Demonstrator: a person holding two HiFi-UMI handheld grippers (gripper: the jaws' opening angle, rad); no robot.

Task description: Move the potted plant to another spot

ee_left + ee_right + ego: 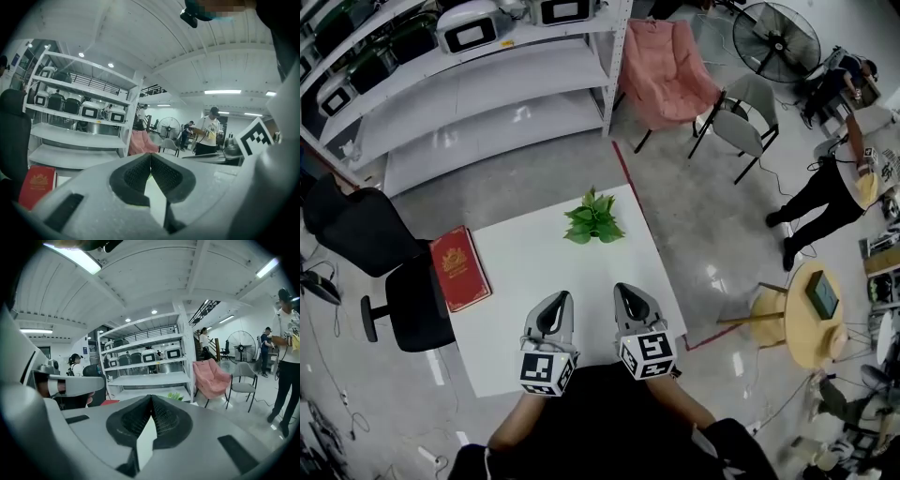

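Plant [593,218] sits at 12 o'clock on the white table [534,281], near the far edge; its pot is hidden under the leaves. Probably light, with soft, floppy leaves, so grab low at the pot, not the foliage. Left gripper [560,300] and right gripper [626,291] hang at 6 o'clock, well apart from it, jaws pressed together, holding nothing. Red book [459,267] lies at 9 o'clock.

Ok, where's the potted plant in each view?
Head view: potted plant at the white table's far edge, centre.
Left gripper view: not visible past the shut jaws.
Right gripper view: potted plant peeks just above the jaws.
Shared landmark: pink chair.
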